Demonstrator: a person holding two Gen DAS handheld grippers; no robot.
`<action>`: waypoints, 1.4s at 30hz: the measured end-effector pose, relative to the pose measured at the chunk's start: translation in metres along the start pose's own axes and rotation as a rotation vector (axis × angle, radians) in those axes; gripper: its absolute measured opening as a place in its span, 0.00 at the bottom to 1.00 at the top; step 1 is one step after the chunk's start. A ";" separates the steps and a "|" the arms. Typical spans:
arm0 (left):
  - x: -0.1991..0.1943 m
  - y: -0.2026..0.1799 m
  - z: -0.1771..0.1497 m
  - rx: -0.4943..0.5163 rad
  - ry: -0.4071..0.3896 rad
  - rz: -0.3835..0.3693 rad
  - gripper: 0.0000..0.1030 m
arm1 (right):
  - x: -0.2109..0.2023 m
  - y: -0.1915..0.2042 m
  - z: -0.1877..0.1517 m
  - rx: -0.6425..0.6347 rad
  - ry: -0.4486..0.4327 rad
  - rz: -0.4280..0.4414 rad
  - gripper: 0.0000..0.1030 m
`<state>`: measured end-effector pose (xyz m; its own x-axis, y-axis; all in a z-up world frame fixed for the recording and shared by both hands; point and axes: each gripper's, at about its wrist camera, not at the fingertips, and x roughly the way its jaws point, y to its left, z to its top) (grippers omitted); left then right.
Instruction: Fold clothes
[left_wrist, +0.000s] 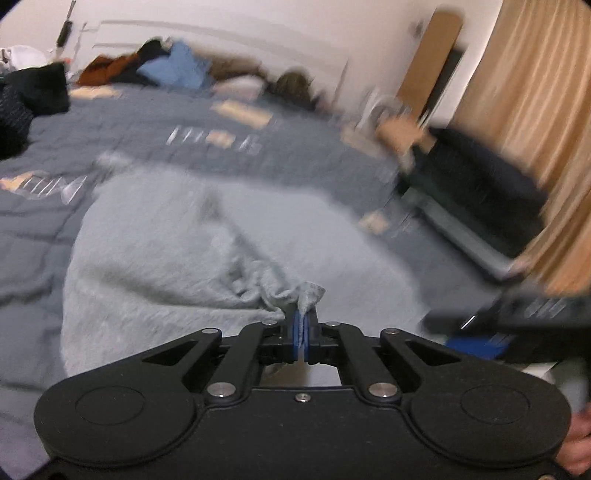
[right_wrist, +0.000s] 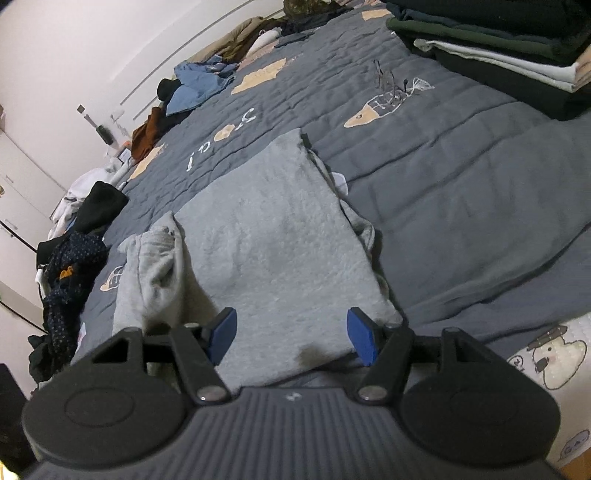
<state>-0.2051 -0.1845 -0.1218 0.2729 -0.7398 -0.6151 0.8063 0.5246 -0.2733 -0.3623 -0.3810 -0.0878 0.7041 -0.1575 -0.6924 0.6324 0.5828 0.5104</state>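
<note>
Light grey garment (right_wrist: 273, 236), blue-grey quilt (right_wrist: 461, 177)

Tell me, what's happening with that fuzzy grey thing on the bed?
A person is folding clothes with two hand-held tongs. The left tongs are shut on a bunched corner of the fuzzy light grey garment, which lies partly folded on the dark grey quilted bedspread. The right tongs hang open just over its near edge, gripping nothing.

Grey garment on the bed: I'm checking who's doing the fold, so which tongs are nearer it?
Left. The left tongs are shut on a bunched corner of the grey garment; the right tongs hover open just above it.
</note>
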 end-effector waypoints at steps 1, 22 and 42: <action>0.001 -0.002 -0.003 0.031 0.030 0.006 0.03 | 0.001 0.001 0.000 0.000 0.002 0.002 0.63; -0.073 0.049 0.016 0.017 -0.046 0.009 0.41 | 0.041 0.089 0.017 -0.371 -0.037 0.135 0.63; -0.041 0.108 0.064 -0.056 -0.105 0.020 0.44 | 0.088 0.110 0.008 -0.636 0.128 0.246 0.21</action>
<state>-0.0959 -0.1244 -0.0789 0.3441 -0.7676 -0.5408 0.7705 0.5600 -0.3046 -0.2287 -0.3371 -0.0886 0.7341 0.1114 -0.6698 0.1194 0.9499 0.2888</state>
